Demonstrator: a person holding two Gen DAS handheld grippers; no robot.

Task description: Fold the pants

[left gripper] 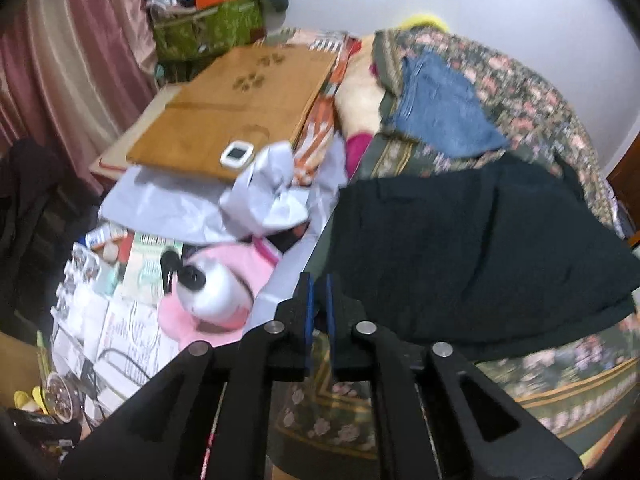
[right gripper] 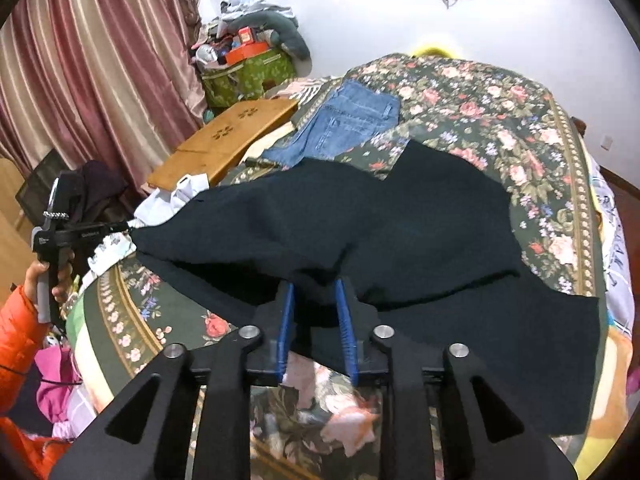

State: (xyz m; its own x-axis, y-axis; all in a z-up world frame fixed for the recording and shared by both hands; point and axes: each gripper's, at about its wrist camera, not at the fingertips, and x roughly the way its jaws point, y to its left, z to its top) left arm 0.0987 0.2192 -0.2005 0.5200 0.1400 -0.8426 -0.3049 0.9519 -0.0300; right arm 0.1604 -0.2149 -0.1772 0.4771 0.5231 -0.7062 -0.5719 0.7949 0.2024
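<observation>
Pants: dark navy, soft woven trousers spread across the floral bedspread, already doubled, since two edges lie stacked near the right gripper.
Left gripper: black two-finger tool with blue pads, clenched on the pants' corner; in the right wrist view that corner is stretched taut out past the bedspread's left side, probably to keep the fold edge straight.
Right gripper: the matching black tool, jaws parted with a hump of the near hem between the pads; no squeeze shows, so the cloth looks let go.
Hand: a person's hand in an orange padded sleeve grips the left tool's handle.
Bedspread: green quilt with pink roses, the flat working surface.
Jeans: folded blue denim at the bedspread's far side, apart from the pants, likely finished.
Board: tan wooden panel with paw prints, beyond the bedspread's left edge.
</observation>
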